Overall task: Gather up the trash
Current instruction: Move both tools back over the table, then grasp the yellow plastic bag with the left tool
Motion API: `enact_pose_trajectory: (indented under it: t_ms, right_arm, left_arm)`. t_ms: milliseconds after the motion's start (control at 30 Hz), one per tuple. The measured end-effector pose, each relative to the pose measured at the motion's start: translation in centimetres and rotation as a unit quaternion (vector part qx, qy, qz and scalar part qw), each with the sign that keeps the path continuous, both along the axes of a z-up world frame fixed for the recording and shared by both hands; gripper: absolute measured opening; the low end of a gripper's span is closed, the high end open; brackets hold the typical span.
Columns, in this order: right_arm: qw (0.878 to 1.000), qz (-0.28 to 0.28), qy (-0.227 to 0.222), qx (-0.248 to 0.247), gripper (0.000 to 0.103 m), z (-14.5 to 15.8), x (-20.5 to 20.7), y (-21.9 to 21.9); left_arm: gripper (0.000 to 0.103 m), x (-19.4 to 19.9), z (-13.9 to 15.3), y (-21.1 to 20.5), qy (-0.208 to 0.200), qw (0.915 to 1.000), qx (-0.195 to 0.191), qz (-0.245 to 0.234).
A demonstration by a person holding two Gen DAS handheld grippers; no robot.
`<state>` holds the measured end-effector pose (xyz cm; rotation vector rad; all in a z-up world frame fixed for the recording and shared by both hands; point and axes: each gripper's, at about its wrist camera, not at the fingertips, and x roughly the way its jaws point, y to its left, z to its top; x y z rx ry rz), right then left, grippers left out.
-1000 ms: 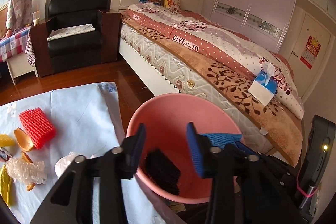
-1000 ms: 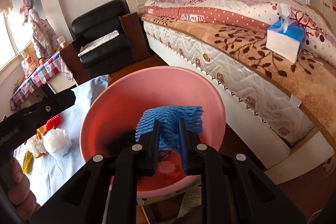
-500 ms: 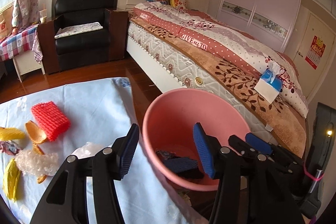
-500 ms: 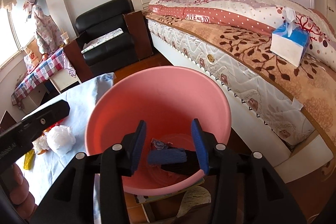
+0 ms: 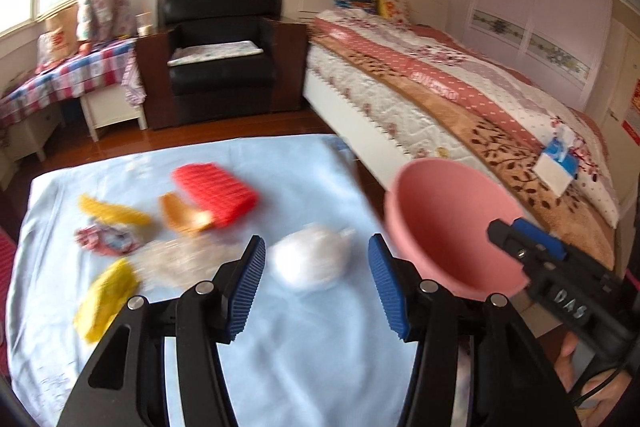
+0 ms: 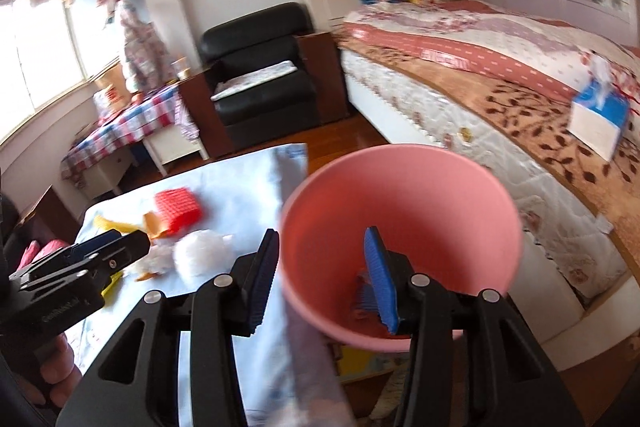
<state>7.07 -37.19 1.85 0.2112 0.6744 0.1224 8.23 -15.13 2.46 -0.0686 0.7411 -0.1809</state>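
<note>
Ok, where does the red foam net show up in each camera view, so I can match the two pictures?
Left wrist: the red foam net lies upper left of centre on the blue cloth, beyond the open jaws.
Right wrist: the same net sits at left, mid-height, small, on the cloth.
Shared landmark: the pink bucket, to the net's right in both.

A cloth-covered table (image 5: pixel 280 327) holds scattered trash. Taking the crumpled plastic bag (image 5: pixel 310 261) as the landmark: a foam net sleeve (image 5: pixel 214 193) lies behind it to the left, with a piece of fruit peel (image 5: pixel 182 217) touching the sleeve's left side. Banana peel (image 5: pixel 106 291) and a wrapper (image 5: pixel 106 241) lie further left. A basin (image 5: pixel 448 227) sits right of the bag, off the table's edge. Behind the basin runs a bed (image 5: pixel 460 99) with a tissue box (image 5: pixel 558 169) on it. An armchair (image 5: pixel 222 47) stands far behind the bag.
</note>
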Motion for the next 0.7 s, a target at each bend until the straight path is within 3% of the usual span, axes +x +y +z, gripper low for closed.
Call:
enact_pose_trajectory:
  t_ms: [367,700]
  right_arm:
    - [0.997,0.077,0.019,-0.001,0.045,-0.2,0.4,6.7]
    - [0.990,0.131,0.046,-0.002,0.045,-1.2,1.2,11.3]
  left_arm:
    - [0.053,-2.4,-2.2,11.0,0.037,0.9945,0.030,0.093]
    - [0.058,-1.9,-4.7,15.7,0.069,0.9895,0.024,0.125]
